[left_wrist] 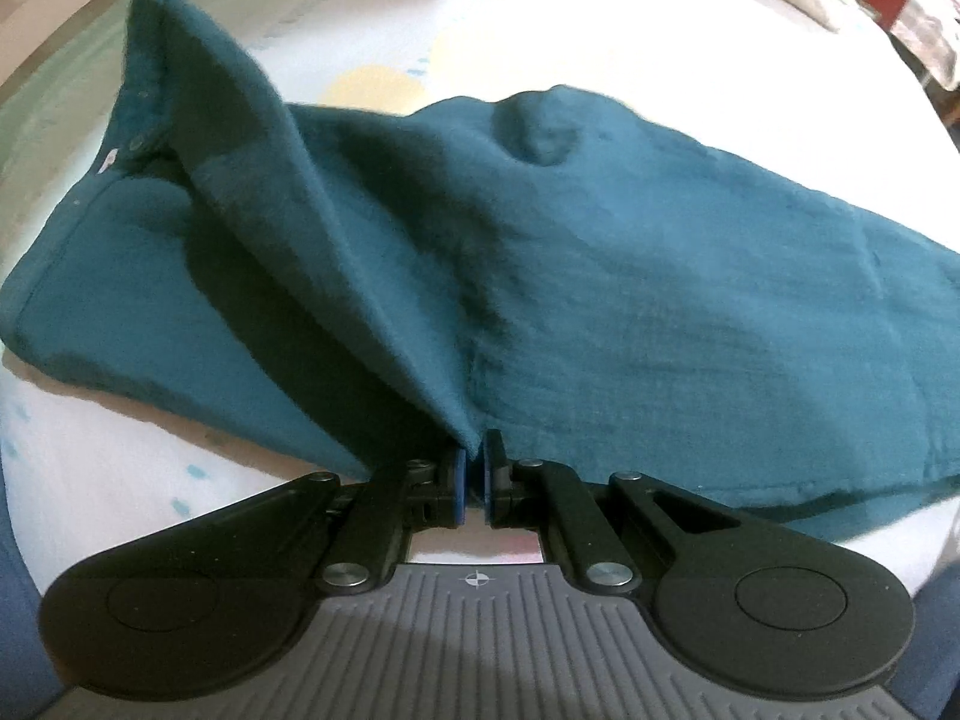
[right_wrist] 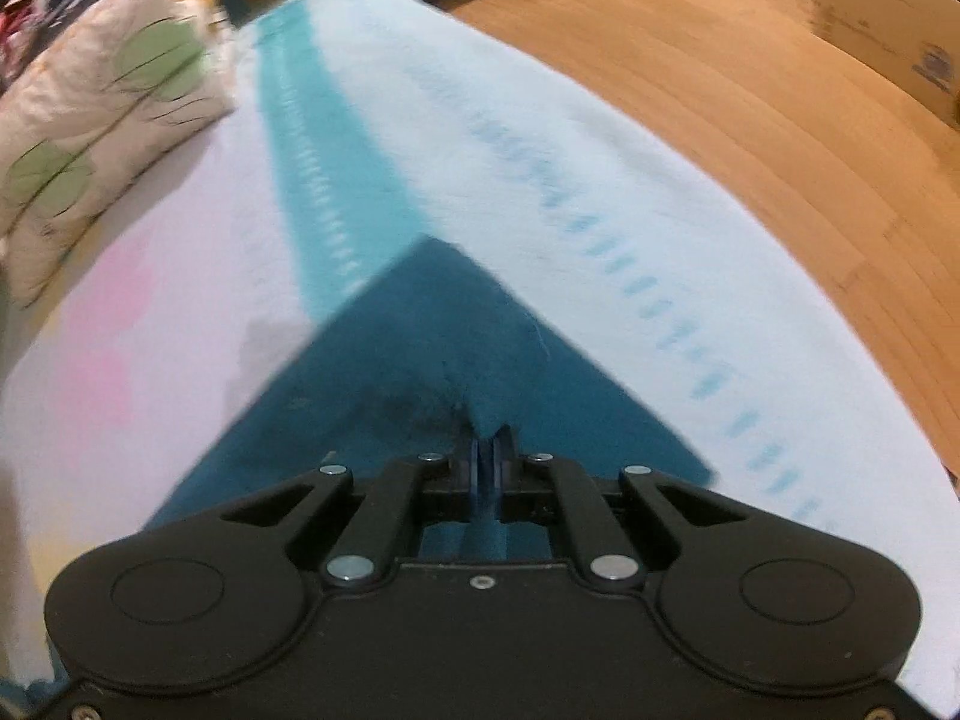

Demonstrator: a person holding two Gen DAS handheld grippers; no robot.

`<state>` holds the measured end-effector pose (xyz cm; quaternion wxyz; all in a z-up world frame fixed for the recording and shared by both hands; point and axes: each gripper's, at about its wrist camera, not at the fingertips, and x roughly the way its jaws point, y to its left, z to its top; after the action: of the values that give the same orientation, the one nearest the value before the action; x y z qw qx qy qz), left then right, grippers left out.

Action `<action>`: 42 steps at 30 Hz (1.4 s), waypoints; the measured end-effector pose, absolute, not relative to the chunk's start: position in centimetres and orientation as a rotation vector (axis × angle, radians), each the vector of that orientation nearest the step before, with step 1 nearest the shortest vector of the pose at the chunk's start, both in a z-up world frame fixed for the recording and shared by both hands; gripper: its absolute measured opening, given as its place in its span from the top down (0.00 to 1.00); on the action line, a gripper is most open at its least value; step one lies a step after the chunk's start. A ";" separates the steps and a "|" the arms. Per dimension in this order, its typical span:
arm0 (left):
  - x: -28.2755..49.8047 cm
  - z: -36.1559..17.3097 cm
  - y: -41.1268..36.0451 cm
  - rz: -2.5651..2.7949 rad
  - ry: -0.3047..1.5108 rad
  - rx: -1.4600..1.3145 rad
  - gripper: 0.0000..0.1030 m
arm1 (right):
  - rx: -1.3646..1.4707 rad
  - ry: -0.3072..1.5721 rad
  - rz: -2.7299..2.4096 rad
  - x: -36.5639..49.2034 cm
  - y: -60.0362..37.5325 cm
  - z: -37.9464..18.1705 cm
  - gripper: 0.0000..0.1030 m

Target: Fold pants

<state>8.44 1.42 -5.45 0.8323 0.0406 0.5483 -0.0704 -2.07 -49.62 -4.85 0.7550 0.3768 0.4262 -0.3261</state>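
pants (left_wrist: 600, 276): dark teal, lying on a pale printed bed sheet (left_wrist: 540, 30). In the left wrist view the long axis runs roughly 9 to 3 o'clock; the seamed, hemmed end sits at 9, the body spreads off toward 3–4.
raised fold: one ridge of fabric lifts off the flat layer, running from about 11 o'clock down to 6, ending at the left gripper.
left gripper (left_wrist: 474, 468): clenched on the tip of that ridge, blue pads nearly together with cloth pinched between them.
right gripper (right_wrist: 487, 462): clamped on a corner of the same teal cloth; a strip of fabric shows between the pads and behind them.
cloth, right wrist view: forms a triangle, apex pointing to 12 o'clock, edges fanning to 7 and 4. View is motion-blurred.
sheet stripe (right_wrist: 312, 180): turquoise band running 6 to 12 past the apex.
pillow (right_wrist: 102, 120): leaf print, at 10 o'clock.
floor (right_wrist: 750, 90): wood, 1–3 o'clock.
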 end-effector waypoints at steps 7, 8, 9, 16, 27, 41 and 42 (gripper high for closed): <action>8.3 -7.3 1.1 -0.139 1.201 0.123 0.94 | 0.861 1.058 -0.783 -2.6 -50.6 -9.7 0.90; 8.3 -7.3 1.0 -0.139 1.197 0.133 0.94 | 0.861 1.056 -0.783 -2.7 -50.6 -9.7 0.90; 8.3 -7.3 0.9 -0.139 1.194 0.145 0.94 | 0.862 1.047 -0.783 -2.7 -50.6 -9.5 0.90; 8.0 -7.3 -0.4 -0.134 1.156 0.212 0.93 | 0.835 0.975 -0.757 -2.2 -50.9 -8.4 0.90; 6.6 -6.5 0.3 -0.219 1.261 0.210 0.85 | 0.803 1.056 -0.861 -2.7 -51.1 -8.4 0.57; 7.6 -1.7 5.7 -0.168 1.129 0.228 0.85 | 0.607 0.981 -0.434 3.0 -37.8 -0.7 0.56; 8.2 -1.5 6.5 -0.145 1.121 0.228 0.85 | 0.583 0.983 -0.371 3.9 -35.6 -0.5 0.56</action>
<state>8.19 6.54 -1.45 0.8382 0.1077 0.5302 -0.0684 3.90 -35.56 -0.46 0.8248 0.2744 0.4625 -0.1745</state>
